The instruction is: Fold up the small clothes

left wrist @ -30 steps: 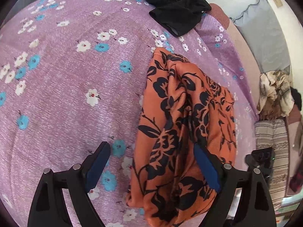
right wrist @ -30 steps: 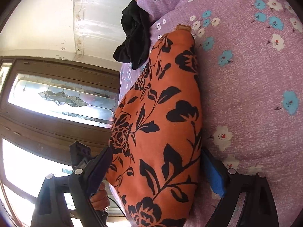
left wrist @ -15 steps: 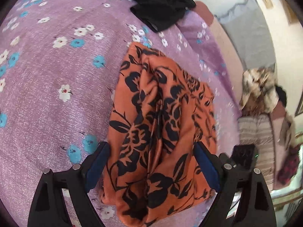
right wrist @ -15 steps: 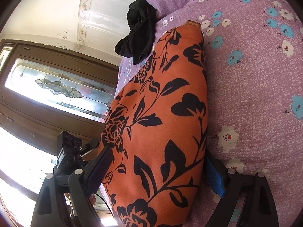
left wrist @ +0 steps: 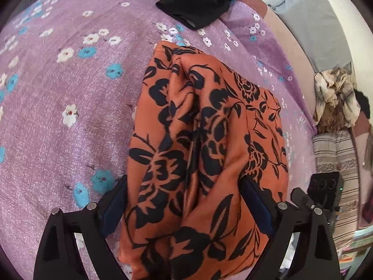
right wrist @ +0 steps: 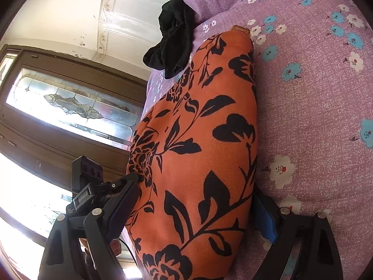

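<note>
Both tongs are seen spread wide, the left gripper [left wrist: 184, 200] closing slightly and the right gripper [right wrist: 198, 206] steady, each straddling the orange floral garment [left wrist: 205, 144] with no pinch made out. The garment, bunched near the edge of the purple flowered bedspread [left wrist: 70, 116], is judged light, soft and floppy, best taken at a hem corner. Beyond it lies a black garment [left wrist: 195, 0]; a stained-glass door [right wrist: 70, 102] is seen past the bed.

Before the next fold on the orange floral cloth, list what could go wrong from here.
1. The orange floral cloth is bunched in deep creases between the left gripper fingers, whose jaws are closing; a pinch may catch only some layers.
2. It lies near the edge of the purple bedspread by the right gripper, so it may slide off.
3. The black garment lies just beyond it and could get dragged along.
</note>
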